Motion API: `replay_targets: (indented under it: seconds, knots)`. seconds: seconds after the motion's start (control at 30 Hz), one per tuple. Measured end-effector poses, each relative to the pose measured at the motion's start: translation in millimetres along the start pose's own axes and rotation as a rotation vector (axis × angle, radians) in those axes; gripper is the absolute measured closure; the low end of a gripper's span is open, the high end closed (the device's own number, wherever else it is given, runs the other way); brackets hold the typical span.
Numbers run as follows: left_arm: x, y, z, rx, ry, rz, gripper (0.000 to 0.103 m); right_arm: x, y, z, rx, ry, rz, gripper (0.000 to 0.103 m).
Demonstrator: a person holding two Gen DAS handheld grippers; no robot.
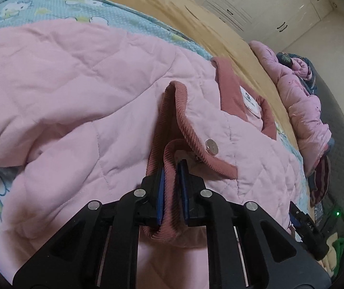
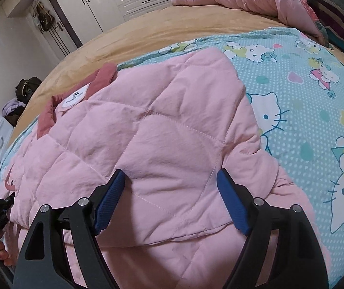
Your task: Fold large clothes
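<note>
- Pale pink quilted jacket lay flat under both claws, darker ribbed cuff bunched.
- Left gripper pinched that cuff.
- Right gripper gaped wide, holding nothing.

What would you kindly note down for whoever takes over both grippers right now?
Left gripper: shut on the jacket's ribbed cuff.
Right gripper: open over the folded quilted panel, gripping nothing.
The pink jacket lies on the patterned sheet, collar toward the wardrobe.
Done: one side seems folded across the body.
Left: probably lay the sleeve down, release the cuff, finish the folds.
</note>
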State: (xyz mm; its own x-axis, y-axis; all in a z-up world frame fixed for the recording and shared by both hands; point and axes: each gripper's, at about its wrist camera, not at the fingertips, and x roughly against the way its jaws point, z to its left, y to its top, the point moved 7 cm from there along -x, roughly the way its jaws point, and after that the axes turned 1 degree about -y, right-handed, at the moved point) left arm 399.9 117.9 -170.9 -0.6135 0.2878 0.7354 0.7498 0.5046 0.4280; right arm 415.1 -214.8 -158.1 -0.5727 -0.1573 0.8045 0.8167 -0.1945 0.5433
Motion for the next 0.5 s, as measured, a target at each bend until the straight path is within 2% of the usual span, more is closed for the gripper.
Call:
replay_targets:
  seconds: [0.1, 0.23, 0.33, 0.4, 0.5]
  knots:
    - [9.4, 2.4, -3.4, -0.013, 0.012, -0.01, 0.097, 8.4, 0.1, 2.6, 0.01, -0.017, -0.018, 0.025]
    - [33.2, 6.8, -18.7, -0.067, 0.042, -0.053, 0.069, 32.3, 1.9, 13.4, 0.007, 0.017, -0.07, 0.021]
    - [48.9, 2.3, -38.3, -0.126, 0.036, -0.082, 0.051, 37.2, -1.5, 30.9, 0.051, 0.062, -0.056, 0.017]
    - [46.8, -6.1, -45.9, -0.155, 0.04, -0.068, 0.043, 33.7, -7.3, 42.7, 0.094, 0.072, -0.031, 0.015]
    - [28.6, -22.2, -50.0, -0.185, 0.087, -0.016, 0.036, 17.9, -17.4, 47.6, 0.143, 0.014, 0.031, 0.011]
